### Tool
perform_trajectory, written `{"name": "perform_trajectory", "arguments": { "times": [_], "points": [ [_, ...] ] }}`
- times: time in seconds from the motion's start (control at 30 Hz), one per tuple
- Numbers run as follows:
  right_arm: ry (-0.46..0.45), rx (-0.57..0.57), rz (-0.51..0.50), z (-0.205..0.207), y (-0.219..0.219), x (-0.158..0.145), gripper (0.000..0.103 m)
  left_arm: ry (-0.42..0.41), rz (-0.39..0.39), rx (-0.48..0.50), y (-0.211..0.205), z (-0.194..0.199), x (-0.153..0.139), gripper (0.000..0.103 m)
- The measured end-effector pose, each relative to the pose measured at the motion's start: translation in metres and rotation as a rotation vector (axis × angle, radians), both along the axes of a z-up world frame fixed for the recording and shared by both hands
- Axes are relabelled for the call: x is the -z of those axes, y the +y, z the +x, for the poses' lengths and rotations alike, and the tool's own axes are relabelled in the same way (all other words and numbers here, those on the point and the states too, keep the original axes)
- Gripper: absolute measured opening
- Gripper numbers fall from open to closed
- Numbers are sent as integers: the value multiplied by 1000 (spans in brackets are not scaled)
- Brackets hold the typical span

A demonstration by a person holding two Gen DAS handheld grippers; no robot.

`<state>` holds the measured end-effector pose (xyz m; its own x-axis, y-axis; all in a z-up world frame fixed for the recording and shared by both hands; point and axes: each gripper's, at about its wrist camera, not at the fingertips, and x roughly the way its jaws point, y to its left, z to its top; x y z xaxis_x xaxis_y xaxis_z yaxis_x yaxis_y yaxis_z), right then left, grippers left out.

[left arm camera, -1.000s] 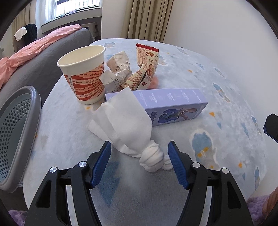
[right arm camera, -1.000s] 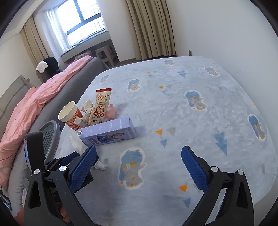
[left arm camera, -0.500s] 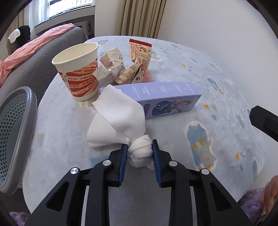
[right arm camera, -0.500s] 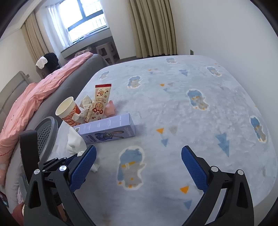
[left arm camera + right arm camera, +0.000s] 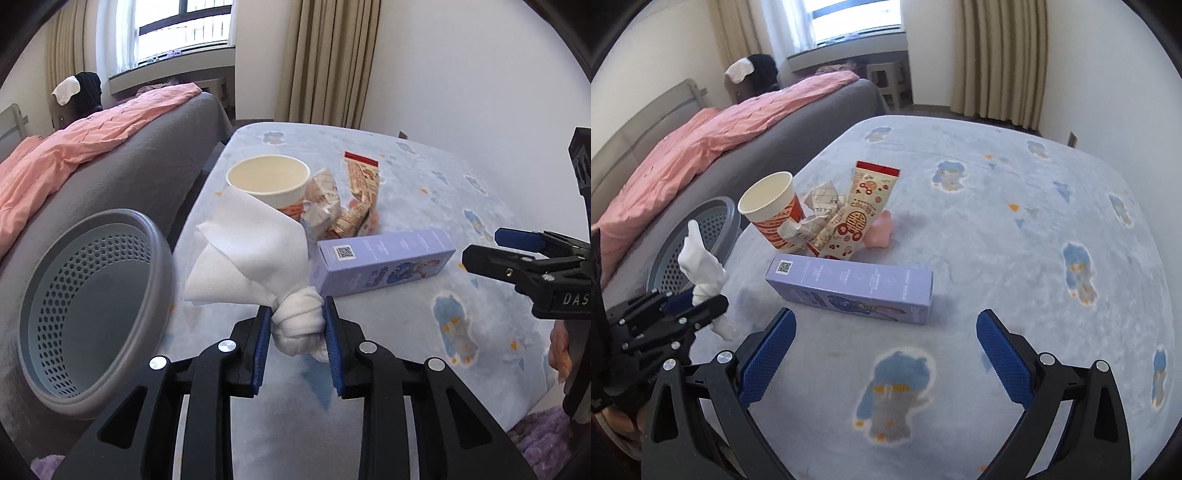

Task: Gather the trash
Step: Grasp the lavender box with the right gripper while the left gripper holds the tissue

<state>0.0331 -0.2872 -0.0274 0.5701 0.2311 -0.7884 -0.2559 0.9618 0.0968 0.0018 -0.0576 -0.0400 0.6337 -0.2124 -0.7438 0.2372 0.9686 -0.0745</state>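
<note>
Pinching a knotted tissue beside the bin

Gripping the tissue (image 5: 258, 258) at its twisted knot, the left gripper (image 5: 295, 347) has its blue fingers (image 5: 260, 350) pressed on either side of the wad, which hangs clear of the worktop (image 5: 424, 350) with its loose end fanned upward. The right gripper (image 5: 884, 354) has its fingers (image 5: 768, 354) spread wide with only the patterned cover between them.

One grey perforated bin (image 5: 92, 302) sits just left of the tissue, at the worktop's edge; its visible inside holds nothing. One paper cup (image 5: 267, 181) stands upright farther back, its visible inside bare.

Between the grippers and the cup lies one lilac box (image 5: 849, 288), flat on its long side. Behind it, touching the cup, are one crumpled paper (image 5: 822, 210) and one snack wrapper (image 5: 860, 210) leaning upright. One pink lump (image 5: 881, 230) sits just behind the wrapper.

The right wrist view shows the pink lump plainly; the left wrist view shows only a sliver of it. The left wrist view shows deep into the bin; the right wrist view shows only part of its rim and mesh.

A bed (image 5: 798, 122) with a pink blanket (image 5: 701, 147) stands beyond, then curtains (image 5: 1001, 55) and a window (image 5: 857, 18).
</note>
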Motion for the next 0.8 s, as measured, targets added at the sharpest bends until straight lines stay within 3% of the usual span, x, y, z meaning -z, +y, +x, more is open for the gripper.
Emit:
{"name": "perform_trajectory", "arguments": {
  "times": [0.2, 0.57, 0.8],
  "points": [
    [28, -221, -101, 29, 21, 12, 96, -24, -10, -48, 20, 3, -10, 27],
    [107, -461, -213, 64, 49, 39, 95, -20, -11, -84, 32, 12, -10, 27],
    [165, -553, -292, 71, 67, 60, 77, -13, -15, -96, 36, 14, -8, 27]
  ]
}}
